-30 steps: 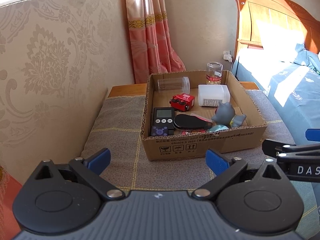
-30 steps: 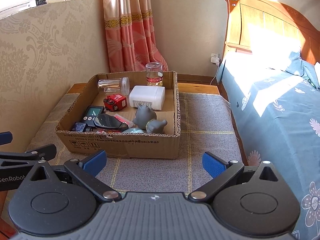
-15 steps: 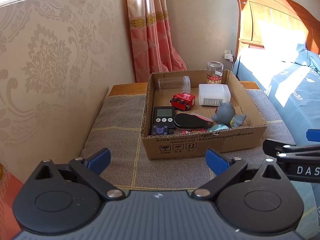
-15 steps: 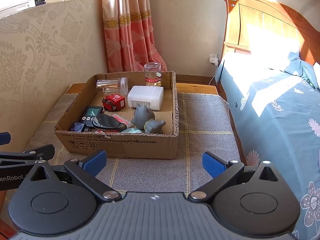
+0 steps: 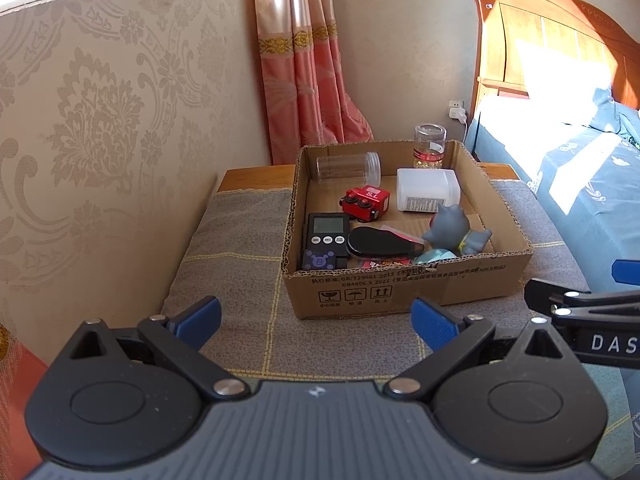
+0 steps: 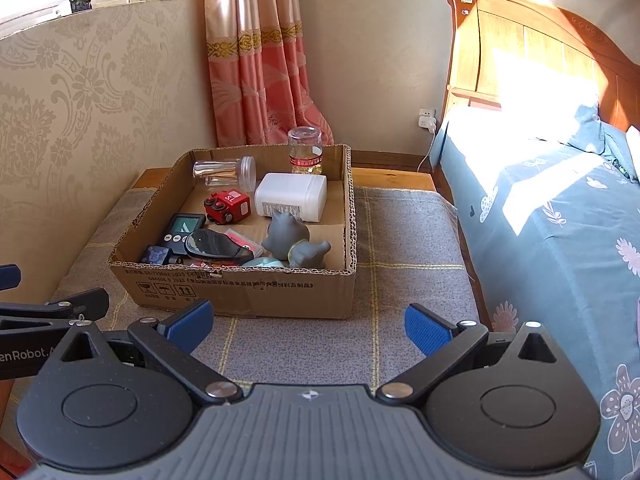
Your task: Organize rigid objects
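A cardboard box [image 5: 404, 288] [image 6: 248, 286] sits on a grey padded bench. Inside lie a red toy car [image 5: 365, 203] [image 6: 227, 206], a white plastic container [image 5: 427, 190] [image 6: 291, 197], a grey cat figure [image 5: 456, 230] [image 6: 294, 240], a black timer [image 5: 326, 232] [image 6: 182, 228], a black oval case [image 5: 382, 243] [image 6: 214, 246], a clear jar on its side [image 5: 348, 166] [image 6: 224, 172] and an upright glass jar [image 5: 429, 146] [image 6: 305, 150]. My left gripper [image 5: 316, 318] and right gripper [image 6: 306, 324] hover open, short of the box's near wall, nothing between their fingers.
The bench's grey cushion [image 5: 236, 248] [image 6: 404, 232] has bare room left and right of the box. A wallpapered wall [image 5: 100, 120] bounds the left. A bed with a blue floral cover [image 6: 560, 232] and wooden headboard [image 6: 520, 48] stands right. A pink curtain [image 5: 304, 60] hangs behind.
Both views have shifted only slightly; the grippers stay open and the box's contents have not moved.
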`<state>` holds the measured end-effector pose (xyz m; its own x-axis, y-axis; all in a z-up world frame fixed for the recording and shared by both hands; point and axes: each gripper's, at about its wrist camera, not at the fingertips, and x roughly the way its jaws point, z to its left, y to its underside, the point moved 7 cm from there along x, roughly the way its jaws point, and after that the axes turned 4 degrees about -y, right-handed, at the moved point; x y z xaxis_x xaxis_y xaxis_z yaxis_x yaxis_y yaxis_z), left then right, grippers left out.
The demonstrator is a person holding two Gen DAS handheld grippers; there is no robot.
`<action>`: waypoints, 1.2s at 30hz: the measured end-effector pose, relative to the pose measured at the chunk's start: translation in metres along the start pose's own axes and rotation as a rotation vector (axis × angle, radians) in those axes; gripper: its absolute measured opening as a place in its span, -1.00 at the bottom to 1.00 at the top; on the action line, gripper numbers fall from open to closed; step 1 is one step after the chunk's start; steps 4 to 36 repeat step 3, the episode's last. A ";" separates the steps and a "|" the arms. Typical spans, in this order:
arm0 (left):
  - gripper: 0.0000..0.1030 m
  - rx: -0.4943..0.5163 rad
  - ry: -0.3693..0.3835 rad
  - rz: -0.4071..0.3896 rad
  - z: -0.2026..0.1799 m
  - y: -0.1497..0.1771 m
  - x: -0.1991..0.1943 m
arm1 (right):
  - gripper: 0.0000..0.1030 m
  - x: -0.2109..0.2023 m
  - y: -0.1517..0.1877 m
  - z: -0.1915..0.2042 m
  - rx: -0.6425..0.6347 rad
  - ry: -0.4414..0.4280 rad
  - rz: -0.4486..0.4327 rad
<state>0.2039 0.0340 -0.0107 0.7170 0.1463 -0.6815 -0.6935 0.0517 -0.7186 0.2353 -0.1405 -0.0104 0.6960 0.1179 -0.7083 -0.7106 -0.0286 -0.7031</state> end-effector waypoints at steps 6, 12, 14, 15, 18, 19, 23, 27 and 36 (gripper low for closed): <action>0.96 0.001 0.000 -0.001 0.000 0.000 -0.001 | 1.00 0.000 0.000 0.000 -0.001 0.000 -0.001; 0.96 0.001 0.000 -0.001 0.000 0.000 -0.001 | 1.00 0.000 0.000 0.000 -0.001 0.000 -0.001; 0.96 0.001 0.000 -0.001 0.000 0.000 -0.001 | 1.00 0.000 0.000 0.000 -0.001 0.000 -0.001; 0.96 0.001 0.000 -0.001 0.000 0.000 -0.001 | 1.00 0.000 0.000 0.000 -0.001 0.000 -0.001; 0.96 0.001 0.000 -0.001 0.000 0.000 -0.001 | 1.00 0.000 0.000 0.000 -0.001 0.000 -0.001; 0.96 0.001 0.000 -0.001 0.000 0.000 -0.001 | 1.00 0.000 0.000 0.000 -0.001 0.000 -0.001; 0.96 0.001 0.000 -0.001 0.000 0.000 -0.001 | 1.00 0.000 0.000 0.000 -0.001 0.000 -0.001; 0.96 0.001 0.000 -0.001 0.000 0.000 -0.001 | 1.00 0.000 0.000 0.000 -0.001 0.000 -0.001; 0.96 0.001 0.000 -0.001 0.000 0.000 -0.001 | 1.00 0.000 0.000 0.000 -0.001 0.000 -0.001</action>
